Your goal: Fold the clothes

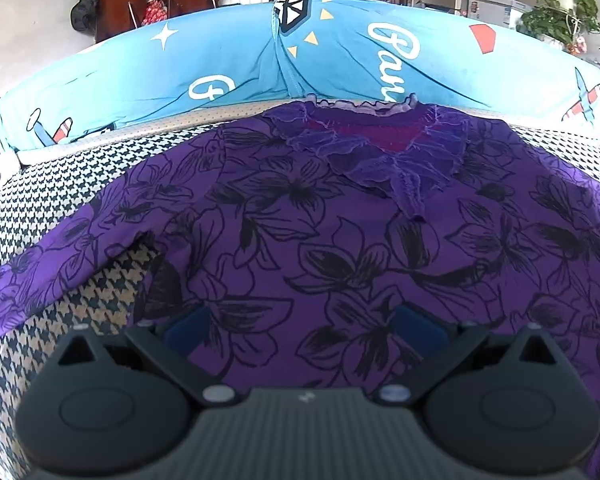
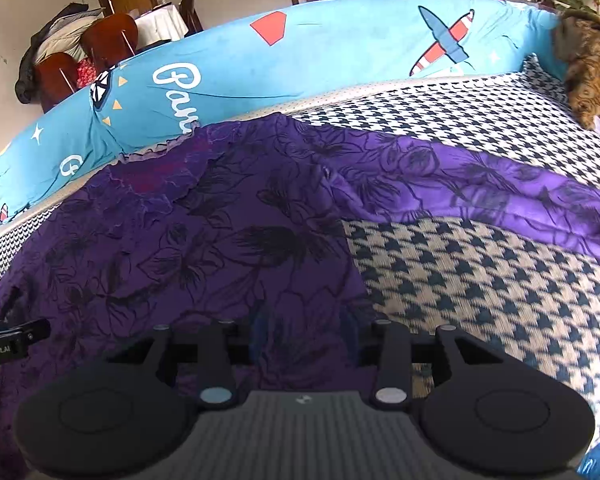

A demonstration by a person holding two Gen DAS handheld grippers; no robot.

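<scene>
Now the purple blouse (image 1: 320,232) with black flower print lies spread flat on the houndstooth cover (image 1: 100,292) of a sofa, its ruffled collar (image 1: 380,152) toward the blue cushion (image 1: 220,68) at the back. One sleeve (image 1: 40,276) goes out to the left in the left wrist view, and the other sleeve (image 2: 500,192) goes out to the right in the right wrist view. The left gripper (image 1: 306,330) hangs over the lower middle of the blouse; its jaws stand wide apart, and the blue pads (image 1: 188,330) do not press the fabric, so it holds nothing. The right gripper (image 2: 304,336) is over the lower right edge of the blouse, where the cloth meets the cover. Its jaws are partly open with purple cloth seen between them, but the picture is blurred there and the pads seem not to pinch it. At the far right a brown patterned cloth (image 2: 592,76) lies on the sofa corner.
</scene>
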